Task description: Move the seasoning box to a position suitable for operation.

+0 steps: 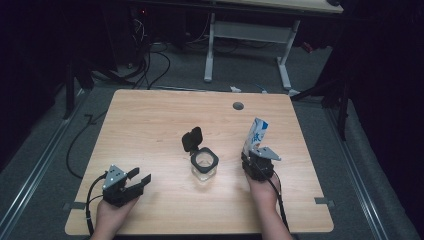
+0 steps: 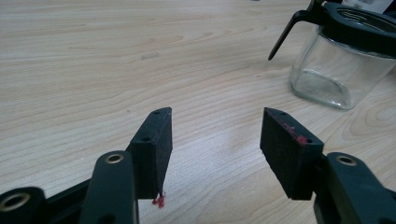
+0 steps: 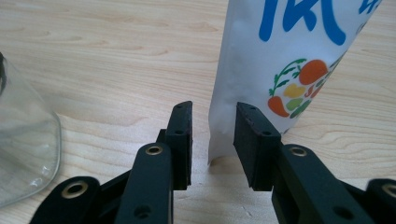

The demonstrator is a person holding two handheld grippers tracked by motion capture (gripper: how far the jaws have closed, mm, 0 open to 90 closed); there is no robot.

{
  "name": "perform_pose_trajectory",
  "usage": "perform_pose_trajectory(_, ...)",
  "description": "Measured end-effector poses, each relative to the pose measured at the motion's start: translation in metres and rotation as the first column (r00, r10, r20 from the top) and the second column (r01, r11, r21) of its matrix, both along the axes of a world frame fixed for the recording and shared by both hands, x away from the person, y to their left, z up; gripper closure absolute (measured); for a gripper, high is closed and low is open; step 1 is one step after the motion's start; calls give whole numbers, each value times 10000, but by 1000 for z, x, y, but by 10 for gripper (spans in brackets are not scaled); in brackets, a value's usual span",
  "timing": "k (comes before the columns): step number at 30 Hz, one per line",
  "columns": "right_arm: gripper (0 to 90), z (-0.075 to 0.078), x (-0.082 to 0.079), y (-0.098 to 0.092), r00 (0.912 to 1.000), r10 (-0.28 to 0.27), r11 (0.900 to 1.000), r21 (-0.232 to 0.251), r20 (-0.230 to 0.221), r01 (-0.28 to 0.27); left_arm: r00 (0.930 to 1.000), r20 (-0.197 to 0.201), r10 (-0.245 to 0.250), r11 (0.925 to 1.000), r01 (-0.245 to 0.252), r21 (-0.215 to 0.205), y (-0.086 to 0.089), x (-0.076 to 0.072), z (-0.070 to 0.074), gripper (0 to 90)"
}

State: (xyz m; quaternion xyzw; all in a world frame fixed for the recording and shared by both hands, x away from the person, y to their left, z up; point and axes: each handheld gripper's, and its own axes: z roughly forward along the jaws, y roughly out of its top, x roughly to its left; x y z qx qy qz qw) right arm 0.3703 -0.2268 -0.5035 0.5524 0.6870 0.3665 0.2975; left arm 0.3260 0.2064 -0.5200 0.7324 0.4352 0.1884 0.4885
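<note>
pouch: white printed pouch (image 1: pixel 255 136) stands upright near the worktop's right edge, not yet lifted
my right gripper (image 3: pixel 212 135): jaws apart, pouch's lower edge between them, not clamped
jar (image 1: pixel 204 165): glass, lid flipped open, empty as far as I see, mid-worktop toward the near edge
my left gripper (image 2: pixel 215 140): jaws apart, empty, near-left corner
left to do: I judge gripping and pouring
worktop (image 1: pixel 150 125): pale wood
room: dark, cables on grey floor

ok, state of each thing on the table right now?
glass jar: upright, looks empty
jar lid: flipped open, hinged back
pouch: standing upright on the table
left gripper: open, holding nothing
right gripper: open, jaws either side of the pouch's edge, not pressing
</note>
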Motion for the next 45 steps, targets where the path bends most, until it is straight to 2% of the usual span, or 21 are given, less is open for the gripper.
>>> perform_pose_trajectory(10,855,2,1,-7,9995,-298,9995,-58,86,299,9999,118,-55,10000,56,-75,1,-2,2,447)
perform_pose_trajectory(13,900,2,-1,-12,9994,-340,9993,-155,102,342,9999,90,-127,9999,127,13,0,-2,1,447)
perform_pose_trajectory(18,900,4,-4,-22,9996,-290,9993,-224,41,291,9999,70,-140,9999,140,12,-2,-2,0,447)
perform_pose_trajectory(24,900,2,-16,-43,9989,-449,9988,-211,166,452,9999,91,-107,9999,107,-6,0,-1,0,447)
perform_pose_trajectory(28,900,3,-20,-60,9988,-485,9987,-125,104,487,9999,115,-101,9999,101,-11,0,-3,1,447)
perform_pose_trajectory(30,899,2,-21,-64,9995,-303,9995,52,75,303,9998,127,-135,9999,135,30,-1,-3,1,447)
perform_pose_trajectory(31,884,2,-22,-66,9998,-176,9998,133,64,175,9998,120,-150,9999,150,64,-2,-3,1,446)
perform_pose_trajectory(33,783,1,-24,-70,10000,-12,9994,358,36,11,9998,88,-164,9998,164,80,-2,-2,0,446)
perform_pose_trajectory(36,690,0,-23,-74,9996,241,9985,492,115,-246,9998,42,-169,9998,168,106,-2,-1,-1,445)
perform_pose_trajectory(39,689,0,-20,-72,9989,454,9978,487,97,-458,9998,29,-175,9998,174,97,-2,-1,-1,444)
perform_pose_trajectory(42,687,-2,-17,-68,9990,446,9988,194,-34,-445,9998,74,-174,9998,173,130,-2,-1,-1,443)
perform_pose_trajectory(45,786,-3,-16,-67,9987,504,9986,140,-46,-503,9999,37,-154,9999,153,71,-1,-1,-2,442)
